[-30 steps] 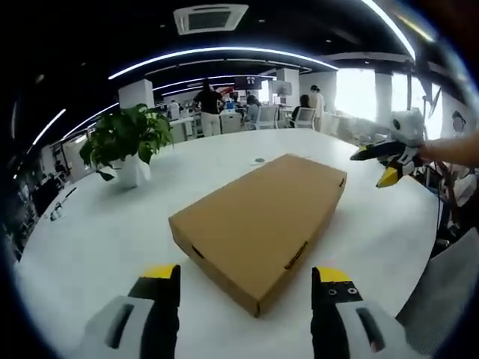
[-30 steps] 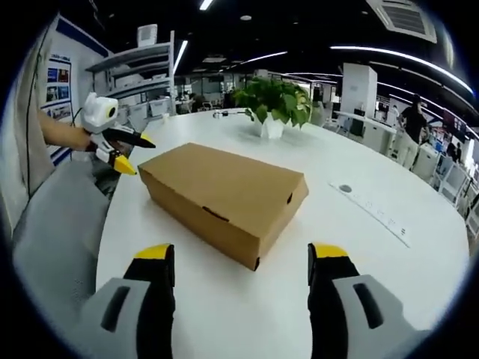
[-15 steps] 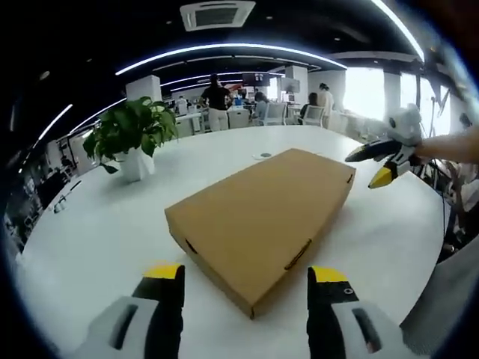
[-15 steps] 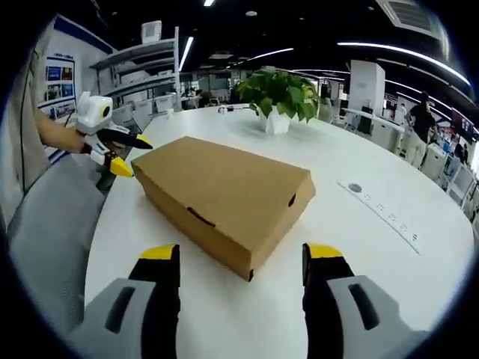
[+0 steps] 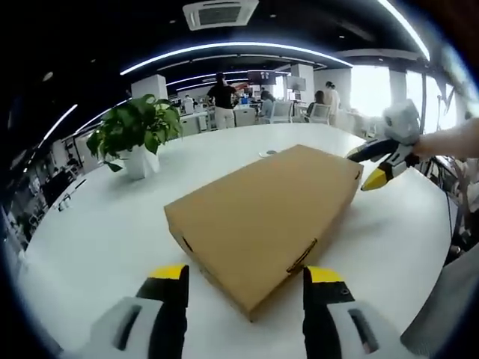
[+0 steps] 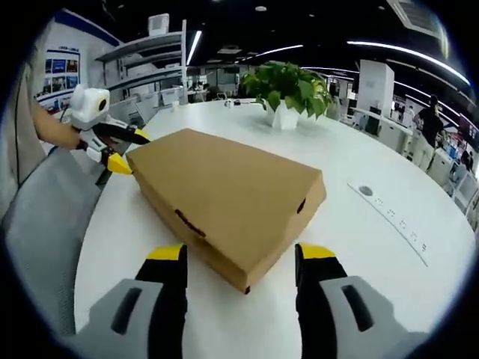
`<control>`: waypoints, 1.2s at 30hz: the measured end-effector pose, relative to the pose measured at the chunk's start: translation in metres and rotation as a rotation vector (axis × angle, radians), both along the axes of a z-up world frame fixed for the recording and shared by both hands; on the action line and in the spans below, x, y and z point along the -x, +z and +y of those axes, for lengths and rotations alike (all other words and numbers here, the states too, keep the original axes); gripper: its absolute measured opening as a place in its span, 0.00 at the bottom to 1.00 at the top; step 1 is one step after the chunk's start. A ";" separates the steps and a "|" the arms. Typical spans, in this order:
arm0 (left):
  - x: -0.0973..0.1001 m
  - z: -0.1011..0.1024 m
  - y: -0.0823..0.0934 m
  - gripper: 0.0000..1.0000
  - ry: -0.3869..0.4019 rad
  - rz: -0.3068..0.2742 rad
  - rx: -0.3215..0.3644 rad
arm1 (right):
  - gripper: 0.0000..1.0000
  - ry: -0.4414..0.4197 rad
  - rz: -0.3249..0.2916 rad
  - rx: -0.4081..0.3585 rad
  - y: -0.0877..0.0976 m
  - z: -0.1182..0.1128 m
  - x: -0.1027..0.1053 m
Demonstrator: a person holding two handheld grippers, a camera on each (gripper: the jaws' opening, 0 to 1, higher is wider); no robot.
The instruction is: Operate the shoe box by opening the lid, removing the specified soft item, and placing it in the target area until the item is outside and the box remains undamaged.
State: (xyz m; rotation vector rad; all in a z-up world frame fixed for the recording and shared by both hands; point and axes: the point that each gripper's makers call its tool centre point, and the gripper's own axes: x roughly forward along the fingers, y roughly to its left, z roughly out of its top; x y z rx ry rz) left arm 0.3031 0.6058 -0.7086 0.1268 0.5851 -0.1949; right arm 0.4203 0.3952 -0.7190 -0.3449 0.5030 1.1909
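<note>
Facing the closed shoe box [image 5: 262, 217] corner-on, both hand-held grippers, left [image 5: 243, 280] and right [image 6: 239, 258], were released, at opposite ends of its long axis.

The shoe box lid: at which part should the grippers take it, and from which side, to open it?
Probably the lid's lower rim at the two short ends of the closed shoe box. The left gripper and right gripper each face one end, open, so lift evenly upward.
</note>
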 end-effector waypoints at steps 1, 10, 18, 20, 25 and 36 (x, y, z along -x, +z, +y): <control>0.000 -0.001 -0.001 0.61 0.002 0.002 0.007 | 0.52 0.001 0.000 0.001 -0.001 0.001 0.000; 0.001 -0.004 -0.005 0.56 0.007 0.011 0.027 | 0.48 0.048 -0.007 0.016 -0.004 0.004 0.002; 0.001 -0.004 -0.005 0.55 0.007 0.017 0.027 | 0.47 0.041 -0.009 0.019 -0.003 0.004 0.004; 0.001 -0.005 -0.005 0.54 0.004 0.018 0.027 | 0.46 0.036 -0.008 0.018 -0.003 0.004 0.004; 0.001 -0.005 -0.005 0.54 -0.001 0.023 0.025 | 0.45 0.019 0.000 0.014 -0.004 0.004 0.006; 0.000 -0.002 -0.003 0.54 -0.034 0.049 0.018 | 0.45 -0.025 0.004 0.005 -0.003 0.008 0.013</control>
